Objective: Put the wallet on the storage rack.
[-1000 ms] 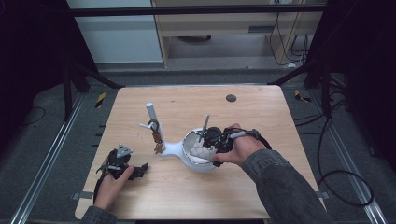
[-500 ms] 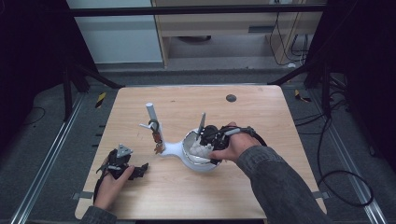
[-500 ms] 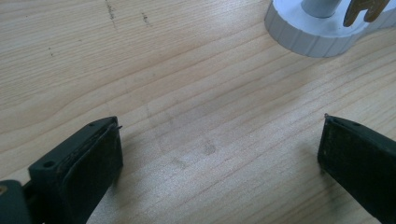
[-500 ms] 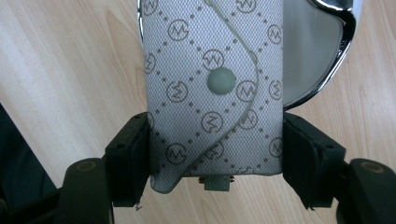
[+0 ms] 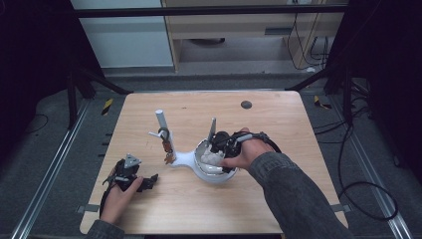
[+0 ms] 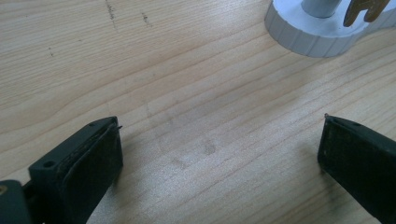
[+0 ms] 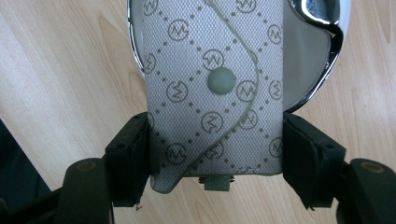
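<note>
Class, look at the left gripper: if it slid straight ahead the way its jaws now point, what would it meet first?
Probably the round white ribbed base of the stand. The left gripper is open over bare wooden table, with nothing between its jaws; depth is hard to judge.

Lab — framed rig point(image 5: 209, 10), cables point(image 5: 348, 164).

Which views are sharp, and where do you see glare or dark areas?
High view: soft, table lit, surroundings nearly black. Left gripper view: wood grain sharp, near pads slightly blurred. Right gripper view: patterned pouch crisp; bright glare on the chrome rim.
</note>
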### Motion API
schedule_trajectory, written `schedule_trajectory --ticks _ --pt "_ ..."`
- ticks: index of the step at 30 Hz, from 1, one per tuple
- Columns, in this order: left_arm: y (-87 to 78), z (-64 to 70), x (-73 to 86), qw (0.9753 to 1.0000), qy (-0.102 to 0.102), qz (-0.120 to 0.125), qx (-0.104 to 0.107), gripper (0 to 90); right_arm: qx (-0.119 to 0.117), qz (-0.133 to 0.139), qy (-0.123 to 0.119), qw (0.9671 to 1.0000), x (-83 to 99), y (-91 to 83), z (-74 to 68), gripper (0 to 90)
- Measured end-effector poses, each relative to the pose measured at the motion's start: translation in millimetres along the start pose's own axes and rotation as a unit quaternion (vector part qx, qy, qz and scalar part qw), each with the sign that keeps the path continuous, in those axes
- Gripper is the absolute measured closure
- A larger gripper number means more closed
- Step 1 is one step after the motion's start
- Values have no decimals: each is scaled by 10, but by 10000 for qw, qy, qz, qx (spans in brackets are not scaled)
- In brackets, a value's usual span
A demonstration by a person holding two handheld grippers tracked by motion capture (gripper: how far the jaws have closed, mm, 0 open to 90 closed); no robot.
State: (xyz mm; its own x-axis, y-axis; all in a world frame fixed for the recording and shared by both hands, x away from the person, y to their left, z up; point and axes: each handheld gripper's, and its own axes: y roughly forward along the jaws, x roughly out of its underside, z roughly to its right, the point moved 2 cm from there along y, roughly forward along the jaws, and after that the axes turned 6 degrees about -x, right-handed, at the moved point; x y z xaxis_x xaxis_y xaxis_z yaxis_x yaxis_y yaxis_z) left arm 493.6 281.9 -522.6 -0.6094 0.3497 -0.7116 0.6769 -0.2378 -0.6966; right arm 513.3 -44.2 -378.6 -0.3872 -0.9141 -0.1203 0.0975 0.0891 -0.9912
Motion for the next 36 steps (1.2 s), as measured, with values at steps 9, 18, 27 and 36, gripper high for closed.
schedule_trajectory --ticks 9,18,27,36 --pt "0 0 0 10000 1 0 0 0 -38 -7 -47 10000 -33 25 -2 313" --pt "0 0 0 10000 1 1 1 0 -34 -2 7 10000 -67 63 24 312" --pt "0 0 0 10000 1 1 1 0 -30 55 -22 10000 -95 101 31 311" --pt "0 0 0 10000 1 3 -3 0 -18 145 70 9999 -91 132 67 311"
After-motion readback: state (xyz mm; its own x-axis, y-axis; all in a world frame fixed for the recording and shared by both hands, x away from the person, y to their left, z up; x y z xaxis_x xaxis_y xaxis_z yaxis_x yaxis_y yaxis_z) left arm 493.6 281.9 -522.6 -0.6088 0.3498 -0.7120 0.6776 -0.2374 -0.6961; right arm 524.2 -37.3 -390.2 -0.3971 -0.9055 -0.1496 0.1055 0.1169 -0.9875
